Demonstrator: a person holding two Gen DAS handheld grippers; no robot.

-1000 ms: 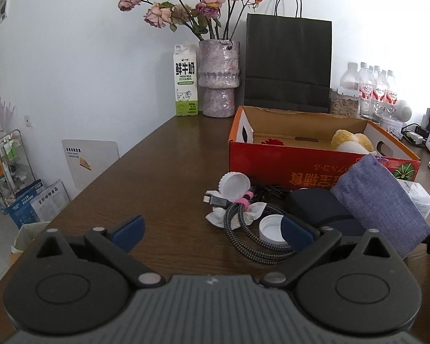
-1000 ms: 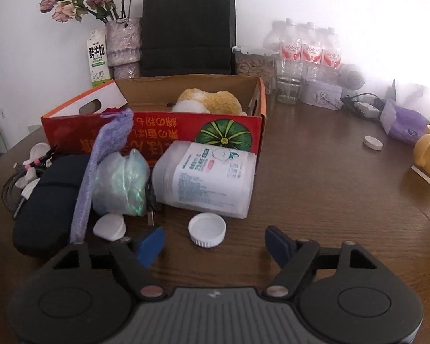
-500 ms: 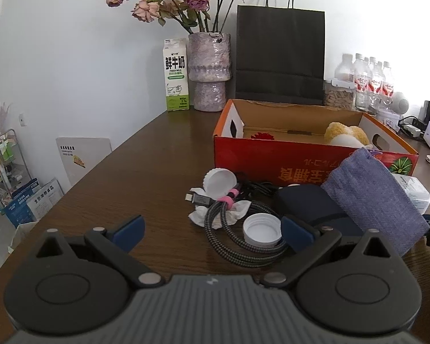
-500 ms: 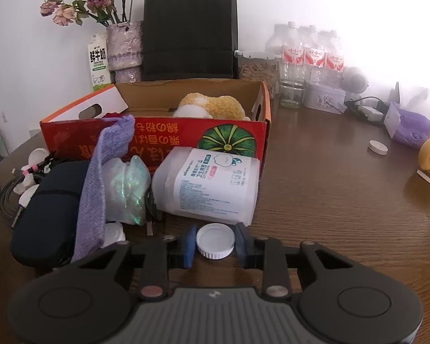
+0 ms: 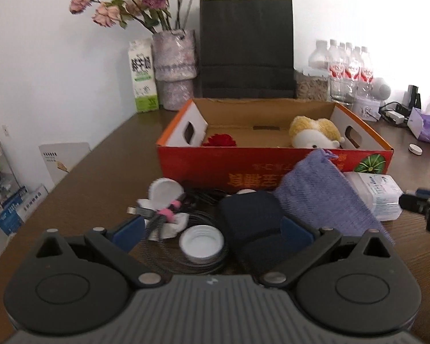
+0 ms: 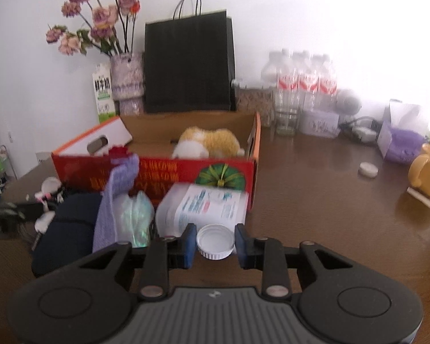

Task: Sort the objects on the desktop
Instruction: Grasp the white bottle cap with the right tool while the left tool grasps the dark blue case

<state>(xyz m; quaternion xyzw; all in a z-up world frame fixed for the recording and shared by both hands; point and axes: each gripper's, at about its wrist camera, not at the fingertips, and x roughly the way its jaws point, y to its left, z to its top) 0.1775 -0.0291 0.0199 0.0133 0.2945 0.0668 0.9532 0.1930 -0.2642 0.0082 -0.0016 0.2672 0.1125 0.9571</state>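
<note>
My right gripper [image 6: 215,243] is shut on a white bottle cap [image 6: 215,240], held a little above the table in front of the lying white bottle [image 6: 206,205]. Behind it stands the red cardboard box [image 6: 157,172] with a yellow plush toy [image 6: 209,143] inside. My left gripper [image 5: 212,230] is open over a second white cap [image 5: 200,242], a coiled cable [image 5: 169,218] and a dark pouch [image 5: 252,223]. A purple cloth bag [image 5: 324,200] leans on the pouch. In the left wrist view the box [image 5: 272,169] also holds a red flower [image 5: 219,140].
A vase of dried flowers [image 5: 173,66], a milk carton [image 5: 142,74], a black paper bag [image 5: 246,48] and water bottles [image 5: 347,68] line the wall. At the right are a small white lid [image 6: 368,169], a purple tissue pack [image 6: 404,143] and a yellow mug [image 6: 428,172].
My right gripper closed on the white cap and lifted it slightly off the table. My left gripper slid to the right, toward the cap, cable and dark pouch, staying open.
</note>
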